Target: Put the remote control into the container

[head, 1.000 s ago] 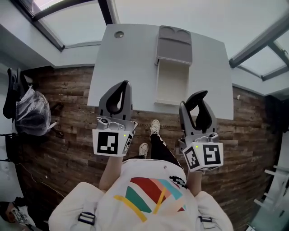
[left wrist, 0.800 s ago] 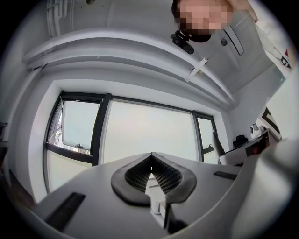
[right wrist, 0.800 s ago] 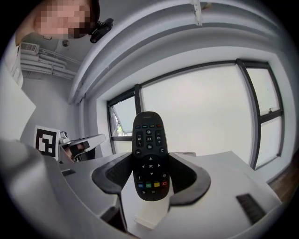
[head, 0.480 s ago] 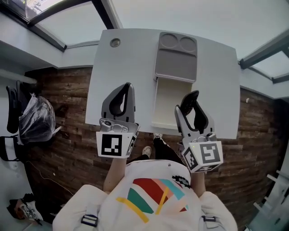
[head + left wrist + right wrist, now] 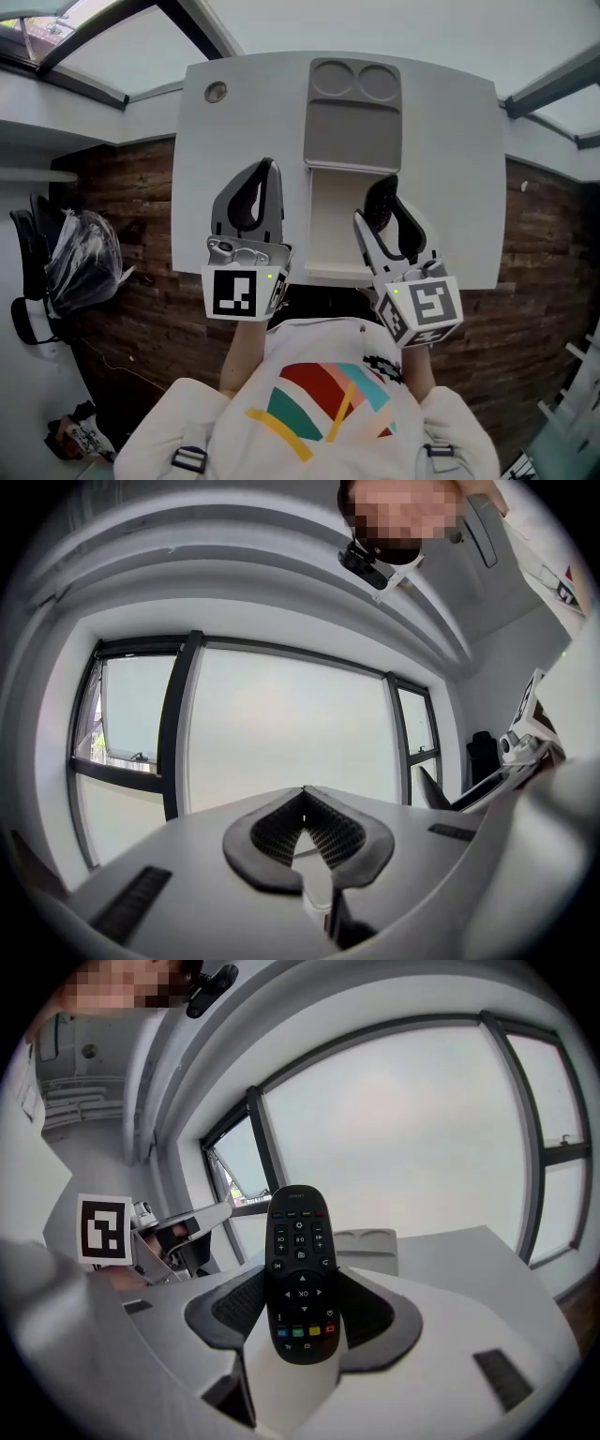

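A black remote control [image 5: 300, 1274] with coloured buttons stands upright between the jaws of my right gripper [image 5: 302, 1309], which is shut on it. In the head view that right gripper [image 5: 380, 204] hangs over the right front part of the container's open cream compartment [image 5: 330, 225]. The container's grey lid [image 5: 352, 127], with two round recesses, lies behind the compartment on the white table [image 5: 234, 131]. My left gripper [image 5: 263, 178] is over the table just left of the container. Its jaws [image 5: 300, 803] are shut with nothing between them.
A round cable hole [image 5: 217, 91] sits in the table's far left corner. A black bag [image 5: 80, 267] lies on the wooden floor at the left. Window frames run behind the table. The left gripper's marker cube [image 5: 103, 1229] shows in the right gripper view.
Both grippers have moved forward from the table's front edge to over the table. The right one, still holding the remote, now hangs over the open compartment.
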A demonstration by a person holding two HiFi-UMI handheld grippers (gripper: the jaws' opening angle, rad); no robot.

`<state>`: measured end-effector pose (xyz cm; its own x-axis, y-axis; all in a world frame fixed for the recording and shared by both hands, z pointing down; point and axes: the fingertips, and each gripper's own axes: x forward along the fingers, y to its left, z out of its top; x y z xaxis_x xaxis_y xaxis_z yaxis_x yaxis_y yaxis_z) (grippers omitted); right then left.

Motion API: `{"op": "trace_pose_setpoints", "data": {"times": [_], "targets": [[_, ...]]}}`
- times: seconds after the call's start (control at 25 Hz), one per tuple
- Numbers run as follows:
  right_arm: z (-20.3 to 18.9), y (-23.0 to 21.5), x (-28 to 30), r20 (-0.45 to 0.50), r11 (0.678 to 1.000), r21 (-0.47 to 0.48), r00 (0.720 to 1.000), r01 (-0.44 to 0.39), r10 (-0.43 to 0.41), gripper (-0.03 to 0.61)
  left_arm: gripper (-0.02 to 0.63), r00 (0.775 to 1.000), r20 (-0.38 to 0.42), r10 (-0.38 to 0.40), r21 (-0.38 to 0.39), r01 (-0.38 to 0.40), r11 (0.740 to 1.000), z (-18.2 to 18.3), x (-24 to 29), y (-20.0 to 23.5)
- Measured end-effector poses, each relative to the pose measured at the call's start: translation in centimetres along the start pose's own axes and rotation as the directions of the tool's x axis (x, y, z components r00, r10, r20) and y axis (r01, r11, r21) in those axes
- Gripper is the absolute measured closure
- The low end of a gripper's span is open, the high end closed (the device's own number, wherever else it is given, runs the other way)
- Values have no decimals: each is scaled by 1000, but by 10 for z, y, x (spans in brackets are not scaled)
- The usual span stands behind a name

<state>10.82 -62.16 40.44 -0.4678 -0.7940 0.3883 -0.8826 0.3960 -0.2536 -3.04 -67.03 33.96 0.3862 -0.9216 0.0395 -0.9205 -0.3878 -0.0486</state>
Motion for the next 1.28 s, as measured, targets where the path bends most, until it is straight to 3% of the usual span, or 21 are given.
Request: {"op": "trace_pose_setpoints", "data": {"times": [0.28, 0.4, 0.6, 0.88, 1.28], "targets": [[-35, -6, 24, -120, 999, 26, 992, 33, -30, 333, 606, 995, -104, -11, -26, 8, 1000, -47, 6, 11], [-53, -7, 31, -179, 997, 51, 983, 52, -42, 333, 606, 994, -111, -20, -49, 14, 999, -58, 9, 12], [-87, -3, 46, -266, 997, 64, 964, 30, -12, 333, 606, 988, -123, -98, -124, 83, 989, -77, 11, 0], [-132, -1, 60, -445, 988, 135, 896, 71, -4, 333, 606, 976, -188, -109, -158, 80, 984, -115, 11, 6], [-165, 10, 73, -567, 999, -10, 823, 48, -45, 344, 606, 974, -207, -90, -159, 57, 986, -137, 7, 18]]}}
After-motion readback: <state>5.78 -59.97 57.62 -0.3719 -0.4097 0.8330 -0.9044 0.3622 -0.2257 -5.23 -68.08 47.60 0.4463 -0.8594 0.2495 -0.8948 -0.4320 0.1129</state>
